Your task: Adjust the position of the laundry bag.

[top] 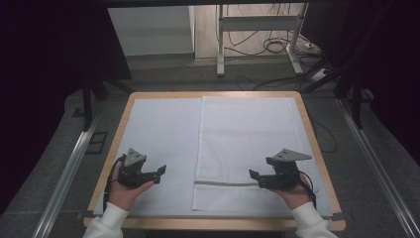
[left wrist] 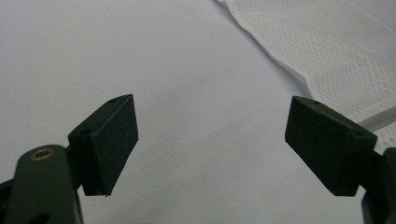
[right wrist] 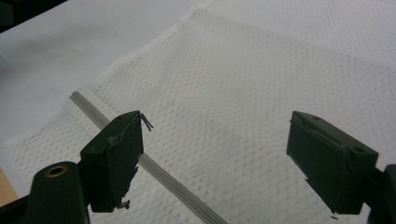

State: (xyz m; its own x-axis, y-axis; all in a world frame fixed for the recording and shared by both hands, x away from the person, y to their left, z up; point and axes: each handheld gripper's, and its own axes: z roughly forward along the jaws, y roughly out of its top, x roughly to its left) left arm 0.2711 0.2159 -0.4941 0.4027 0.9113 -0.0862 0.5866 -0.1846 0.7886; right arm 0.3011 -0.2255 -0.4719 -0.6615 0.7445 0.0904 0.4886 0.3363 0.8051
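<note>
Where the white mesh bag [top: 245,148] lies flat on the right half of the surface [top: 213,94], nothing rests on top of it and nothing blocks either claw's way to it. A grey zipper strip [top: 225,183] runs across the bag near its front edge. Pale blue-white sheet [top: 163,144] covers most of the wood; a wooden rim shows all round.

Left claw [top: 159,174]: jaws spread wide, empty, low over the bare sheet, near the bag's left edge but apart from it. In the left gripper view the mesh bag [left wrist: 336,42] sits at upper right, zipper strip [left wrist: 380,116] just behind the right jaw.

Right claw [top: 256,177]: jaws wide, nothing gripped, over the bag's front right part. In the right gripper view the zipper strip [right wrist: 154,168] passes under the left jaw; a small zipper pull [right wrist: 146,122] shows just beside that jaw's tip. Contact cannot be told.

Room: dim grey floor [top: 59,144], metal rails [top: 69,163] on both sides, a white frame stand [top: 257,29] with loose cables [top: 275,47] beyond the far edge, dark curtains at the sides.
</note>
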